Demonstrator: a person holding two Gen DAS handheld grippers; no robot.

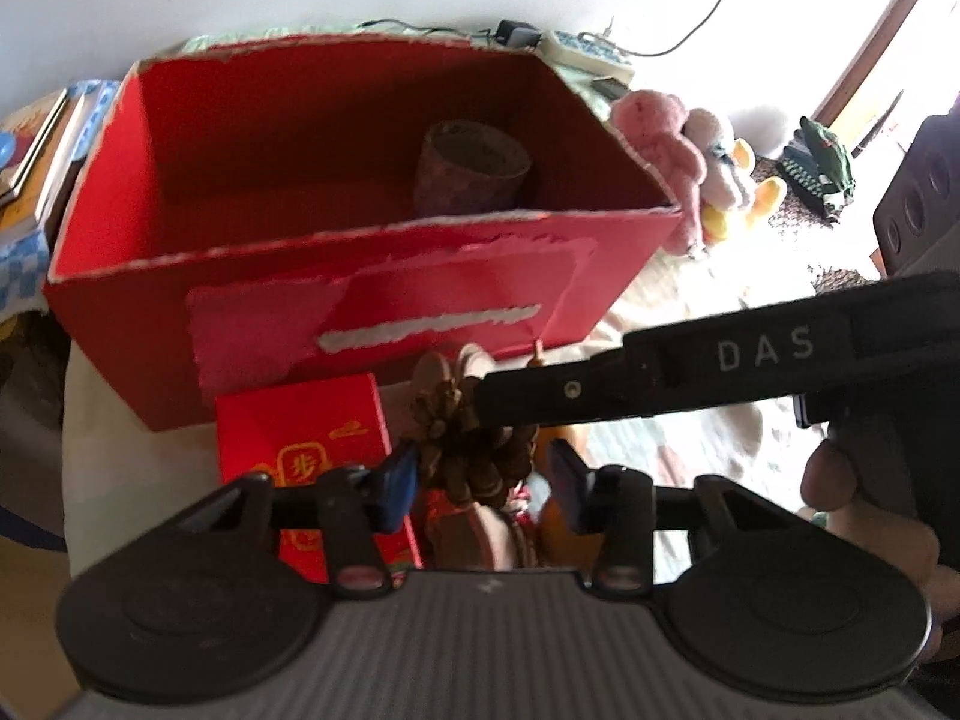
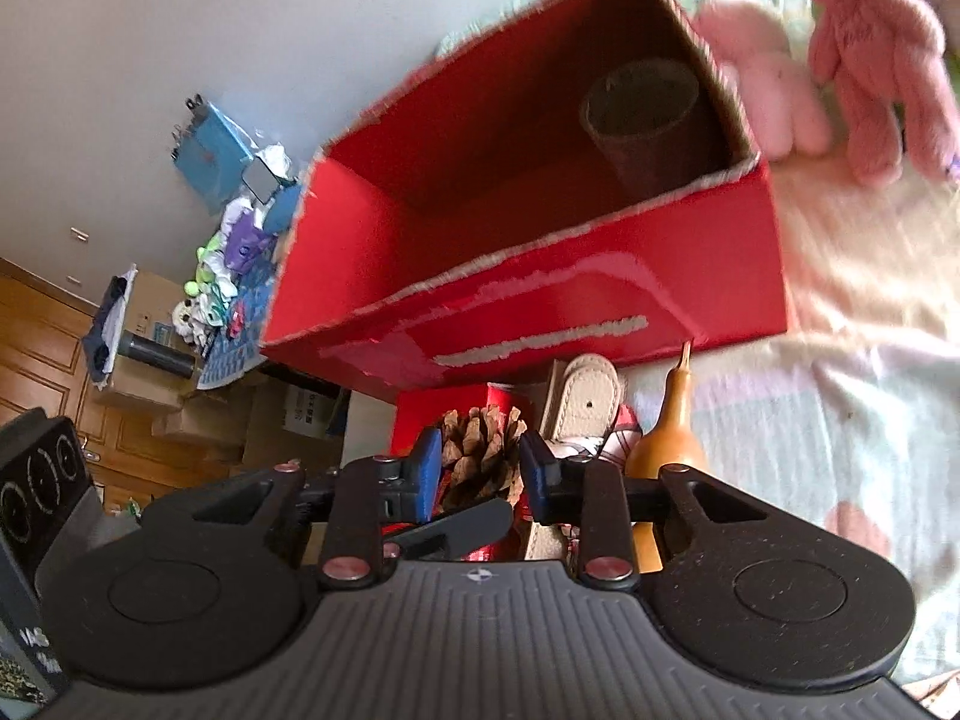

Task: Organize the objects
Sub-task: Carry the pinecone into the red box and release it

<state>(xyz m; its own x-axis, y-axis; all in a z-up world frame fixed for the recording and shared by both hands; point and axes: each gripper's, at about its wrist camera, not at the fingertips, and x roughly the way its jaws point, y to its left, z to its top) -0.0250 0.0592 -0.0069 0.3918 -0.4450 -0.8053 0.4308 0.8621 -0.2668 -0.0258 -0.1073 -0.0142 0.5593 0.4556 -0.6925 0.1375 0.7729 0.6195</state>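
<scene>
Both the left gripper (image 1: 483, 483) and right gripper (image 2: 477, 468) seemingly pinch the pinecone (image 2: 480, 450) before the red box (image 2: 540, 300)

Red box (image 1: 336, 312) wall blocks ahead — open top free, only a cup (image 1: 471, 171) inside.

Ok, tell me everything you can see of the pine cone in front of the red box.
The pine cone is brown and dry, with open woody scales paler at the tips. It sits among a small pile just in front of the red box, beside a small red packet and near an orange gourd. It lies between the blue pads of both the left gripper and the right gripper; firm contact is unclear.
</scene>
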